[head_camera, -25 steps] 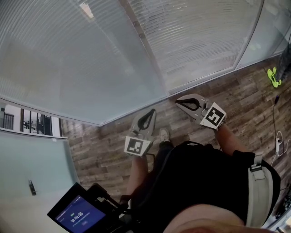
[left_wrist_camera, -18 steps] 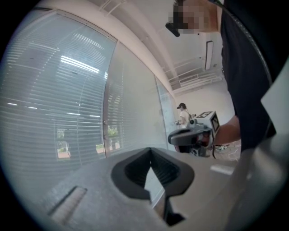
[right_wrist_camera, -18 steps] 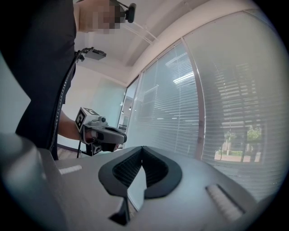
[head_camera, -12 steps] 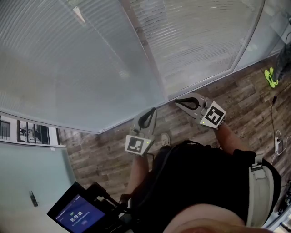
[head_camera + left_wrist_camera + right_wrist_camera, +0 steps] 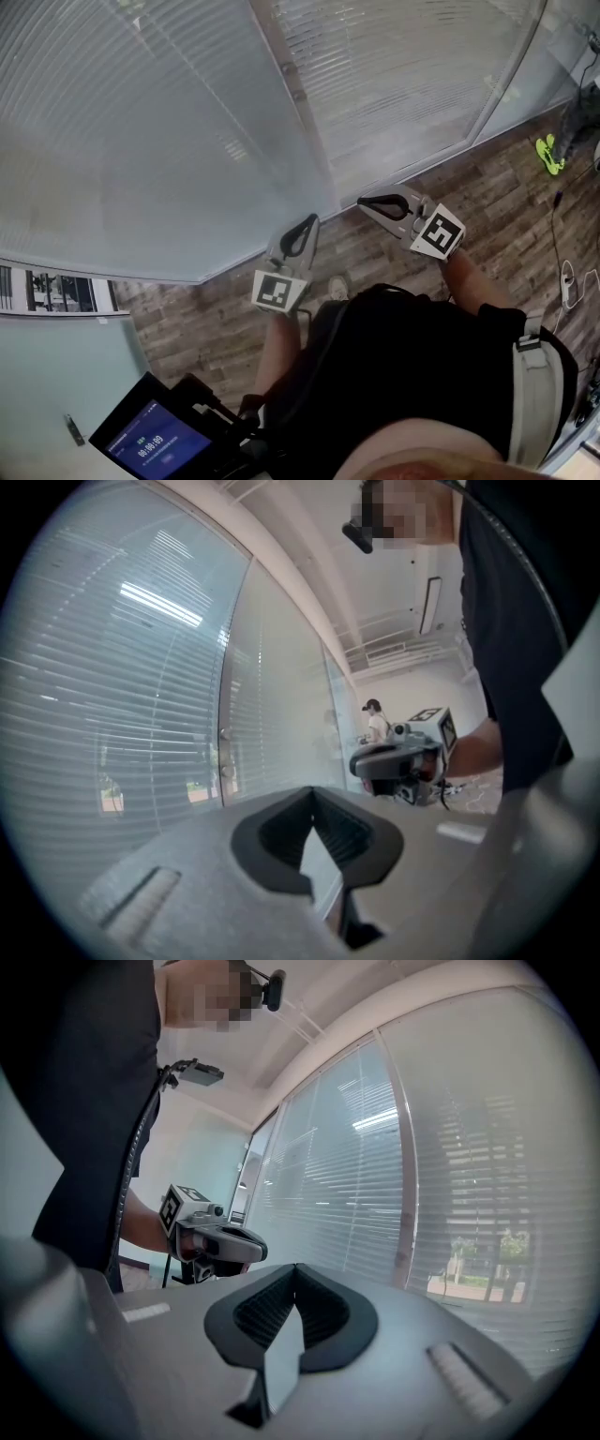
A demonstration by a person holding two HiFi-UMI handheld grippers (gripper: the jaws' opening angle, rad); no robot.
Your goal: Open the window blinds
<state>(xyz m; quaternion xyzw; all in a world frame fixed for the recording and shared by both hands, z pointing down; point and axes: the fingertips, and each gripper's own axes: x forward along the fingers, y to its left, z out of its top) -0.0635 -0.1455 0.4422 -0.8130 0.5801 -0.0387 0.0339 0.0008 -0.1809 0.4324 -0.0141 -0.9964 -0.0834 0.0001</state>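
L gripper (image 5: pixel 307 221): jaws together, empty, pointing at glass. Window blinds (image 5: pixel 159 131): slats down behind panes, both sides of frame post (image 5: pixel 298 94), untouched. R gripper (image 5: pixel 364 202): jaws together, empty, beside L

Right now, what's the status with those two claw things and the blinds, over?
Left gripper shut, empty. Right gripper shut, empty. Blinds down, neither gripper touching them. Nothing visible in the way.
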